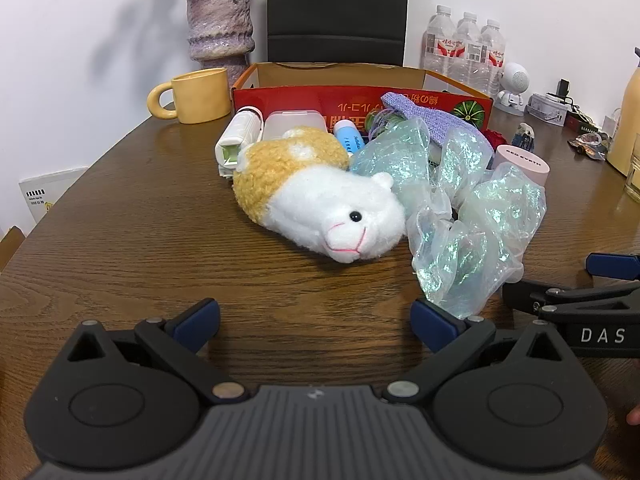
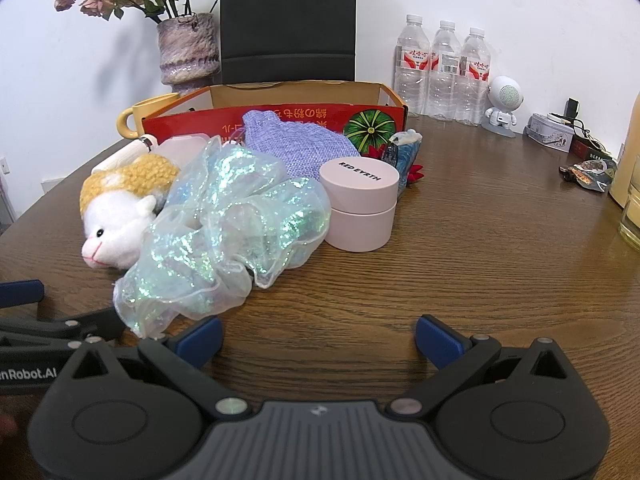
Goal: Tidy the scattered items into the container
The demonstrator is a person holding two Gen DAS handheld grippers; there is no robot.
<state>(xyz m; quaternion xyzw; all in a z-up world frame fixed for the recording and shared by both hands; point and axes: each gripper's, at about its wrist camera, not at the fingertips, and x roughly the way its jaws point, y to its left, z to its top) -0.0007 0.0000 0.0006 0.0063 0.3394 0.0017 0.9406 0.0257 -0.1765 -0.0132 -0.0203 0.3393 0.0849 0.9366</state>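
While both grippers are hovering low over the brown wooden table [image 1: 120,240], neither one is grasping anything. The left gripper [image 1: 316,322] is standing with its blue pads spread wide and only bare wood between them, pointing toward the plush hamster [image 1: 320,200]. The right gripper [image 2: 320,340] is likewise splayed fully apart over empty tabletop; its left pad is sitting just beside the edge of the iridescent organza fabric [image 2: 224,224], though I cannot tell whether it is touching.

The scattered items are lying in a heap in front of the red and orange cardboard box [image 2: 280,114], which is sitting open at the far side of the table. The hamster is lying on its side, nose toward the near edge, with the shimmering fabric bunched against it. A pink round jar [image 2: 360,204] is standing upright just beside the fabric, and a lavender knit pouch [image 2: 304,140] is leaning against the box front. Behind the hamster, a white handheld device [image 1: 236,140], a translucent white case [image 1: 292,122] and a blue tube [image 1: 348,136] are lying close to the box. A yellow mug [image 1: 196,96] is standing to the box's left.
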